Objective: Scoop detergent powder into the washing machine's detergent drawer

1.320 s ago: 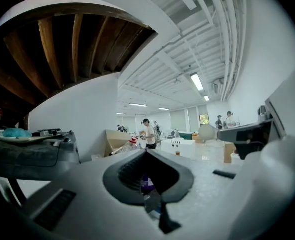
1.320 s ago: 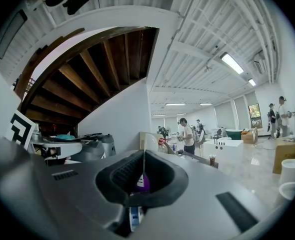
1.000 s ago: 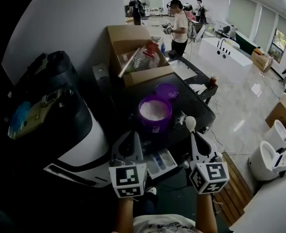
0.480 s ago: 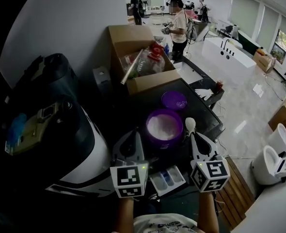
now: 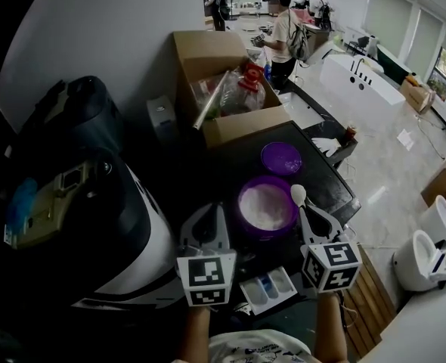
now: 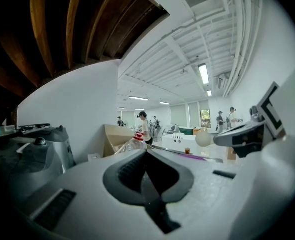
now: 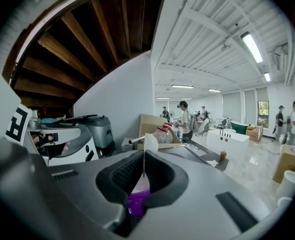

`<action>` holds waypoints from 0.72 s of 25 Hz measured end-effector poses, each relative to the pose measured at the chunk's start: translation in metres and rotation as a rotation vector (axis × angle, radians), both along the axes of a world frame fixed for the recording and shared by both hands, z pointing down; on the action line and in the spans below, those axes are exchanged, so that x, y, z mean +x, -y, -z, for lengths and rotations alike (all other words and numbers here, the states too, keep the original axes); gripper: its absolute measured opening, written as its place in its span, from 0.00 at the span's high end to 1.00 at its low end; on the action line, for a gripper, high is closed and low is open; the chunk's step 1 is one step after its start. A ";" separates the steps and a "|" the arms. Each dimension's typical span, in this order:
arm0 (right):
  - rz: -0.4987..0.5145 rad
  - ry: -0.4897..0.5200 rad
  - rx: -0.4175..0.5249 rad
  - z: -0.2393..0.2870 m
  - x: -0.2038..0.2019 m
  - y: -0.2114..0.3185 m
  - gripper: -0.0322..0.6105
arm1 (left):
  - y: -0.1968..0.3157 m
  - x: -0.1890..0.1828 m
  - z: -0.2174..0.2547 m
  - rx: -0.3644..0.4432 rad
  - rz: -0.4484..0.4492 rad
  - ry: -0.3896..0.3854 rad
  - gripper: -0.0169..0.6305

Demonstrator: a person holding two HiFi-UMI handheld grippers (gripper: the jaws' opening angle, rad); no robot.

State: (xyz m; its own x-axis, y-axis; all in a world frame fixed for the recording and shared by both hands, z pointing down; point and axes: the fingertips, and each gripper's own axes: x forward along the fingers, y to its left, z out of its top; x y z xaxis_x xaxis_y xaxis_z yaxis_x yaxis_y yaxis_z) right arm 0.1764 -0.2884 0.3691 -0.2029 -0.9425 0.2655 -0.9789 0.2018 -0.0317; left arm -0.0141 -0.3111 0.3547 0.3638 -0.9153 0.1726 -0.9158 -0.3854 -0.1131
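Dark table (image 5: pixel 236 165) carries a purple tub (image 5: pixel 266 206) of white powder, a purple lid (image 5: pixel 281 158), a cardboard box (image 5: pixel 238 127)

Large open-plan hall set out with household fixtures, showroom- or lab-like. Free-standing bathtub (image 5: pixel 363 78) on glossy floor; behind it, standing people (image 5: pixel 283 29); nearer than it, two toilets (image 5: pixel 416 257), washing machine (image 5: pixel 132 225), open cardboard box (image 5: pixel 227 82). Overhead, strip lights (image 7: pixel 252 46) and exposed pipes (image 6: pixel 237 34).
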 end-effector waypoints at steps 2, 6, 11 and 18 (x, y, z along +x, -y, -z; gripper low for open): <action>0.017 -0.009 -0.021 -0.003 -0.002 0.006 0.92 | 0.006 -0.001 -0.002 -0.006 -0.003 0.004 0.97; 0.056 -0.025 -0.069 -0.010 -0.004 0.016 0.92 | 0.013 -0.003 -0.007 -0.021 -0.005 0.017 0.97; 0.108 -0.098 -0.143 -0.015 -0.009 0.026 0.92 | 0.018 -0.004 -0.012 -0.043 0.013 0.025 0.97; 0.194 -0.223 -0.204 -0.019 -0.013 0.038 0.92 | 0.019 -0.003 -0.013 -0.062 0.038 0.040 0.97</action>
State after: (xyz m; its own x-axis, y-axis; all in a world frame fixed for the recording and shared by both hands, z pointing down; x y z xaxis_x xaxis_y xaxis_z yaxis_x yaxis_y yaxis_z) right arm 0.1632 -0.3269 0.3882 -0.2885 -0.8152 0.5022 -0.9104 0.3959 0.1198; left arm -0.0167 -0.3296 0.3672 0.3208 -0.9153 0.2434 -0.9250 -0.3580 -0.1271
